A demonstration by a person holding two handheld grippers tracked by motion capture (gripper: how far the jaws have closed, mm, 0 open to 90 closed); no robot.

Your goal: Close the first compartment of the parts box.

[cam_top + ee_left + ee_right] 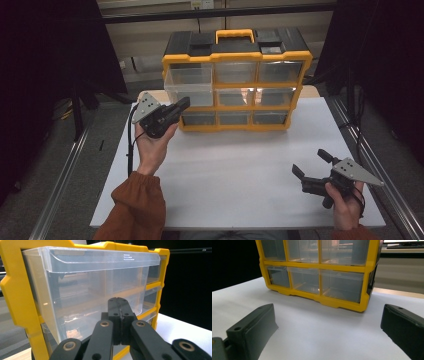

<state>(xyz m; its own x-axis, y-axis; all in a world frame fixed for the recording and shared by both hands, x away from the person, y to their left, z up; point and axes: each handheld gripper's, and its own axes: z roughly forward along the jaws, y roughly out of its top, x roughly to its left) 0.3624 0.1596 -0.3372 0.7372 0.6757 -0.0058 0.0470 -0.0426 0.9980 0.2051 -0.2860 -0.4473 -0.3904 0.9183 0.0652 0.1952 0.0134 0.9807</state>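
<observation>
Your left claw (183, 104) is clamped fully together, gripping nothing, its tips just at the front of the clear drawer (189, 86) — that drawer juts out of the top-left slot of the yellow organiser (237, 59), which stands at the far side of the white surface (240, 165); your right claw (311, 163) gapes wide and empty, well apart near the surface's right corner.

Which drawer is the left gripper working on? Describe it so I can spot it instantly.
Find the yellow organiser at the table's far edge. The drawer is in its top row, at the left end beside the left gripper. Unlike its neighbours, it is pulled out.
</observation>
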